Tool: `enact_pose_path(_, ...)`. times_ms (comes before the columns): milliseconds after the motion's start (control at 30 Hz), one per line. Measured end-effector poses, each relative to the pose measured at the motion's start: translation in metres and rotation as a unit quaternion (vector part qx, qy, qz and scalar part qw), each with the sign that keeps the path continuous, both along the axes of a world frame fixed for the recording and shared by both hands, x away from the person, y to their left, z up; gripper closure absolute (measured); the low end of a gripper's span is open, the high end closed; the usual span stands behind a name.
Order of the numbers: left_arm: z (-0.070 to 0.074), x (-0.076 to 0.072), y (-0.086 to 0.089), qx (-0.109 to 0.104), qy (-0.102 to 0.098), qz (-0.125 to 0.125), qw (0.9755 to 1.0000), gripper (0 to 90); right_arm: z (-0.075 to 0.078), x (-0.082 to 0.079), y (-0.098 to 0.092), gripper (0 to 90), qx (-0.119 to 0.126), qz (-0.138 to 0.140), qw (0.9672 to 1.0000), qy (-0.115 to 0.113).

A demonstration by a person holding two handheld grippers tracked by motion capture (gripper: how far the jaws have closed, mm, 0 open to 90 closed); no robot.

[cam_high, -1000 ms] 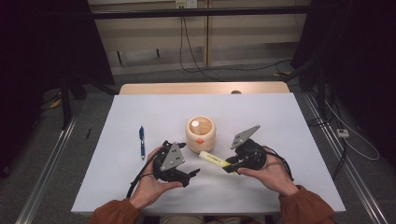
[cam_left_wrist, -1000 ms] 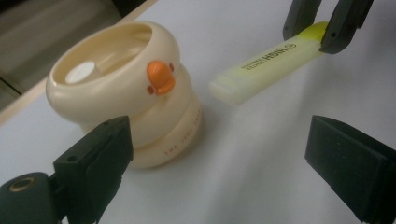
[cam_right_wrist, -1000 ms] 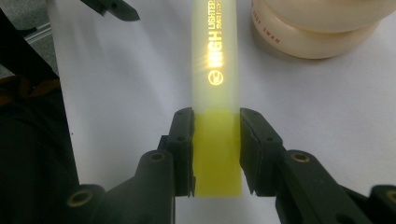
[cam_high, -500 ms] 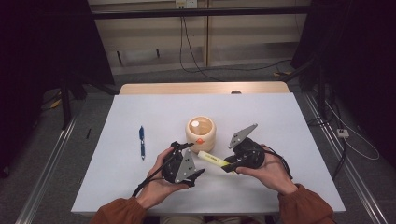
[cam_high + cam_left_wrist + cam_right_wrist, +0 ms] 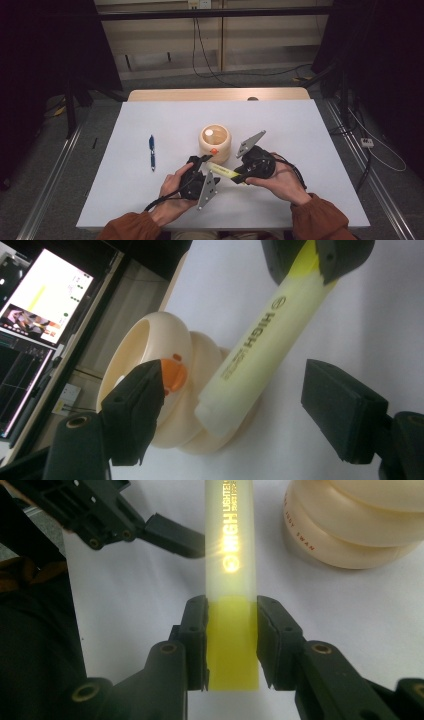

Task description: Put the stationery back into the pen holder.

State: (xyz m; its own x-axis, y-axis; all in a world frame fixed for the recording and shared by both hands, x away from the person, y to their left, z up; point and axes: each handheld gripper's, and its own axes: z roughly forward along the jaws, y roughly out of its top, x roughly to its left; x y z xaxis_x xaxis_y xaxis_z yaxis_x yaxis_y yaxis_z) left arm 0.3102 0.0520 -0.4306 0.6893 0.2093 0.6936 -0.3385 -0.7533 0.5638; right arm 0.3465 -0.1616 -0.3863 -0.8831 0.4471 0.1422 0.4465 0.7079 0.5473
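Note:
A yellow highlighter (image 5: 224, 173) with a pale cap (image 5: 260, 355) is held level above the white table. My right gripper (image 5: 231, 630) is shut on its yellow body, and the capped end (image 5: 231, 555) points away towards the left hand. My left gripper (image 5: 237, 392) is open. Its two jaws stand either side of the cap's end without touching it. In the high view the left gripper (image 5: 202, 162) and the right gripper (image 5: 239, 176) meet near the table's front middle. Just behind them stands a cream duck-shaped holder (image 5: 215, 142).
A blue pen (image 5: 152, 152) lies on the white table (image 5: 310, 135) to the left of the hands. The cream holder (image 5: 140, 350) with its orange beak (image 5: 173, 376) stands close behind the highlighter's cap. A monitor (image 5: 40, 300) glows beyond the table edge.
The left gripper has moved right and turned, bringing its open jaws around the highlighter's cap end. The right gripper has held the highlighter nearly still.

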Motion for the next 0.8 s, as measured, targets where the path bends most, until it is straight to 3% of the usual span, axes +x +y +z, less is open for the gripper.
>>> enact_pose_path(100,-0.002,-0.002,-0.002,0.024,-0.022,0.013,0.9994,29.0,-0.001,0.001,0.002,67.5,-0.001,0.001,1.0,0.003)
enact_pose_path(167,-0.006,-0.003,-0.003,0.022,-0.022,0.017,0.9994,31.2,-0.002,0.002,0.003,67.5,-0.002,0.001,1.0,0.006)
enact_pose_path(267,-0.008,-0.005,-0.004,0.04,-0.04,0.018,0.9982,33.1,-0.003,0.004,0.006,67.5,0.001,0.001,1.0,0.007)
enact_pose_path(333,-0.011,-0.008,-0.005,0.042,-0.041,0.022,0.998,36.3,-0.003,0.005,0.008,67.5,0.001,0.003,1.0,0.009)
enact_pose_path(433,-0.014,-0.01,-0.006,0.058,-0.041,0.017,0.9973,39.9,-0.004,0.005,0.013,67.5,-0.002,0.005,0.9999,0.013)
enact_pose_path(667,-0.019,-0.016,-0.01,0.078,-0.068,0.01,0.9946,48.9,-0.008,0.009,0.021,67.5,-0.005,0.012,0.9997,0.018)
enact_pose_path(800,-0.02,-0.017,-0.01,0.082,-0.07,0.002,0.9942,59.6,-0.009,0.009,0.024,67.5,-0.006,0.012,0.9997,0.022)
